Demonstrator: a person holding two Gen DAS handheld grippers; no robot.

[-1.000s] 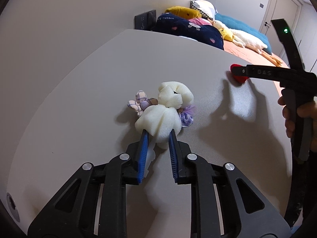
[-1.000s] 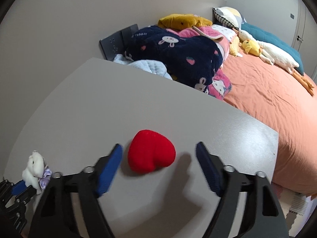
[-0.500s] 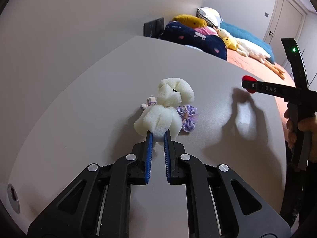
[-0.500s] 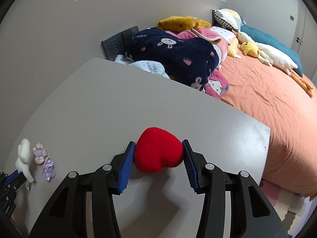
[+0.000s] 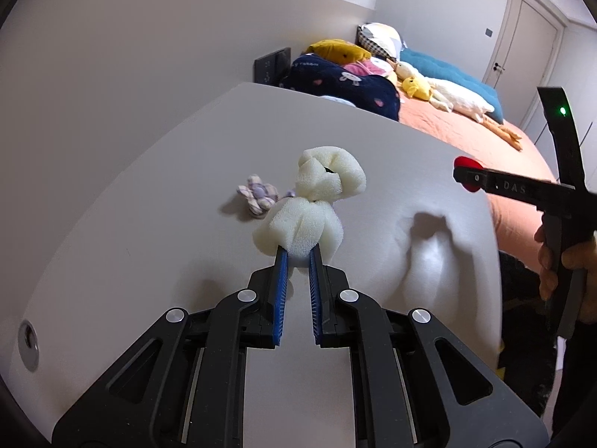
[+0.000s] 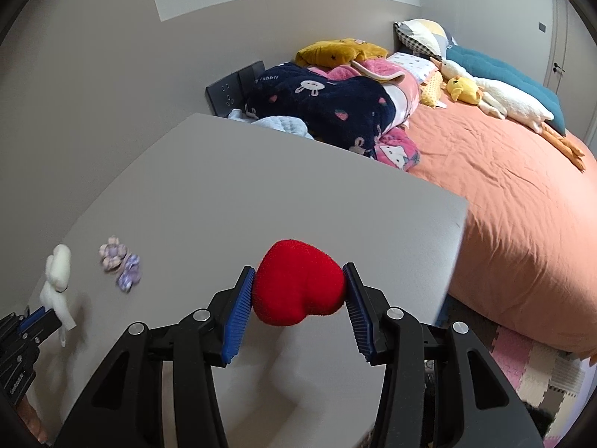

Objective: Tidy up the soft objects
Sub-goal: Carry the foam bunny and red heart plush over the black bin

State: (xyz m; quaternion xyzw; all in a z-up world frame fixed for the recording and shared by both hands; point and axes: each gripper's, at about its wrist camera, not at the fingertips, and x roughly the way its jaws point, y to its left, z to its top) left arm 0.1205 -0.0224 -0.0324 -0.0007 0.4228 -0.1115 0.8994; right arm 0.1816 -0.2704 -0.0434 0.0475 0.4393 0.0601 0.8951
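Observation:
My left gripper (image 5: 297, 257) is shut on the lower end of a white foam toy (image 5: 306, 209), which hangs above the grey table (image 5: 156, 194); the same white toy (image 6: 56, 280) shows at the far left of the right wrist view. My right gripper (image 6: 298, 291) is shut on a red plush heart (image 6: 298, 291), lifted off the table near its right edge. In the left wrist view the heart (image 5: 468, 175) peeks out beside the right gripper's black fingers (image 5: 496, 183). Two small fabric flowers lie on the table: a checked one (image 6: 112, 257) and a purple one (image 6: 128, 274).
Beyond the table stands a bed with an orange sheet (image 6: 503, 194), a dark blue rabbit-print blanket (image 6: 328, 108), pillows and a plush goose (image 6: 500, 100). A dark socket panel (image 6: 231, 89) is on the wall. Foam floor mats (image 6: 522, 358) lie below the table's right edge.
Both grippers closed: the left on the white foam toy, the right on the red heart. Both then rose, lifting the toys off the table; the fabric flowers stayed behind.

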